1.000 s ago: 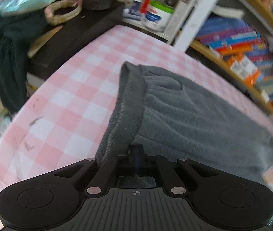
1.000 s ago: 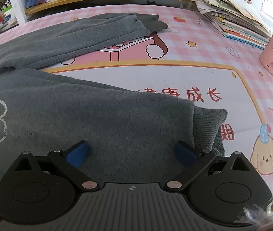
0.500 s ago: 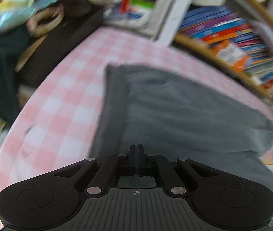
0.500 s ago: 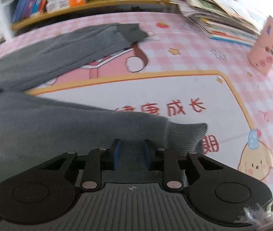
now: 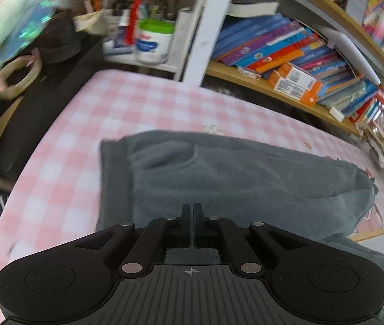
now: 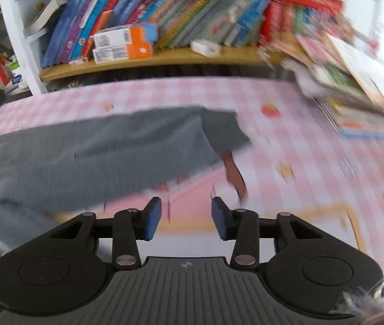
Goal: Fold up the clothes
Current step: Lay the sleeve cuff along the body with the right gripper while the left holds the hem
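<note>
While your left gripper [image 5: 192,211] fingers stay together, your right gripper [image 6: 186,218] fingers are opening, empty; grey trousers [image 5: 246,178] lie lengthwise across the tabletop [image 5: 143,103].

Daylit, motion blur, fisheye edges.

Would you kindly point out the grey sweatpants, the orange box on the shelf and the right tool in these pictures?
grey sweatpants [image 5: 246,178]: left wrist view, on the flat fabric below the waistband.
orange box [image 6: 137,47]: right wrist view, on its orange front face.
right tool [image 6: 186,222]: right wrist view, midway between its blue pads.
</note>
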Tool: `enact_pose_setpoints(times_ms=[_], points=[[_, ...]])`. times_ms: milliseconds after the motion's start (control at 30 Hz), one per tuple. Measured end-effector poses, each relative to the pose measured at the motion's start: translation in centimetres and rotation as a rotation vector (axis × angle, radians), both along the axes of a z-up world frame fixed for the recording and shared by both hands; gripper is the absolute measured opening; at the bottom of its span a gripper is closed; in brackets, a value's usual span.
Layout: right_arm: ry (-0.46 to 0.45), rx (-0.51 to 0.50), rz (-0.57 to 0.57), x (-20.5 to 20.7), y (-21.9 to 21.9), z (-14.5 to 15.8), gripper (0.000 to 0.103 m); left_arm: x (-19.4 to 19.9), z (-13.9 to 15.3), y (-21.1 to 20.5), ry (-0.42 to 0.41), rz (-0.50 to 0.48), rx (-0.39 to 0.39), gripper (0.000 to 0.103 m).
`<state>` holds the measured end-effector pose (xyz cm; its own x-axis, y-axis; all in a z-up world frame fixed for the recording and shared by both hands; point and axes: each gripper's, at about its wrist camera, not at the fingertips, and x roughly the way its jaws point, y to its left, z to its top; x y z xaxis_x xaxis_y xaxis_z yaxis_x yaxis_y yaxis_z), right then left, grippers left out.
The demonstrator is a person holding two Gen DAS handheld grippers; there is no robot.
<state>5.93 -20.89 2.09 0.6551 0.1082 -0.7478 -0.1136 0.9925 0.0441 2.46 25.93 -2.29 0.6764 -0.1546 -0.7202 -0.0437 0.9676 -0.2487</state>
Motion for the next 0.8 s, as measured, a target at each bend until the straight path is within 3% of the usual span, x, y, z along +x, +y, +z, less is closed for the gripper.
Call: enact_pose_setpoints(times_ms=[367, 467, 600, 800], points=[[0.095, -0.046, 0.037, 12.4, 3.6, -3.4, 0.026, 8.0, -1.7, 0.2, 0.064, -0.071, 0.045, 0.003], [0.123, -0.033, 0.019, 15.0, 3.1, -4.5, 0.026, 10.0, -3.3, 1.1, 0.106, -0.036, 0.039, 0.003], [0.128, -0.007, -0.020, 18.8, 2.1, -4.6, 0.026, 12.4, -3.8, 2.8, 0.091, 0.042, -0.048, 0.004], [0.116, -0.038, -0.050, 22.9, 2.6, -4.8, 0.026, 15.2, -3.9, 2.2, 0.077, 0.052, -0.039, 0.004]])
